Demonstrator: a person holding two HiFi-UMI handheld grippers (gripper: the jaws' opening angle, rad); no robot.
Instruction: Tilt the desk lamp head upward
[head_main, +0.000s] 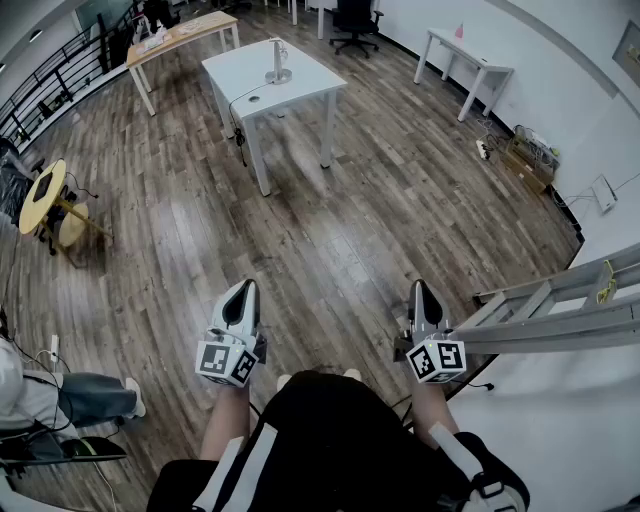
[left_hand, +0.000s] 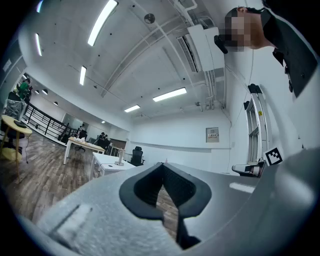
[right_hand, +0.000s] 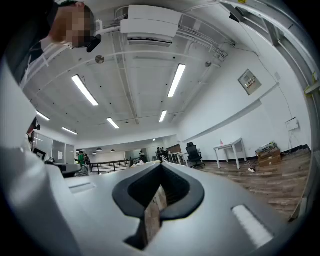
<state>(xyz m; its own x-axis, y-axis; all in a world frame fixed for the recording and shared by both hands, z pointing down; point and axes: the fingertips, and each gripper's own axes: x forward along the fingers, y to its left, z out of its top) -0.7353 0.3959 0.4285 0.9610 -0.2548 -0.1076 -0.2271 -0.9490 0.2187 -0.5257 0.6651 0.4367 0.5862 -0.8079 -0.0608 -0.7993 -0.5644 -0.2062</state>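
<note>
Wooden floor (head_main: 330, 230); desk lamp (head_main: 278, 60) on white table (head_main: 312, 82); left tool (head_main: 245, 286), right tool (head_main: 420, 288) closed

- The small metal desk lamp (head_main: 278, 62) stood on the white square table (head_main: 305, 82).
- A long wooden table (head_main: 180, 35) stood behind it, leftward.
- A grey metal ladder (head_main: 560, 310) lay well apart, nearer, to the right.

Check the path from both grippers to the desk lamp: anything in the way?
Nothing visible. The desk lamp stands on the white table across the room; only wood floor lies between it and the left gripper and right gripper, both shut.
</note>
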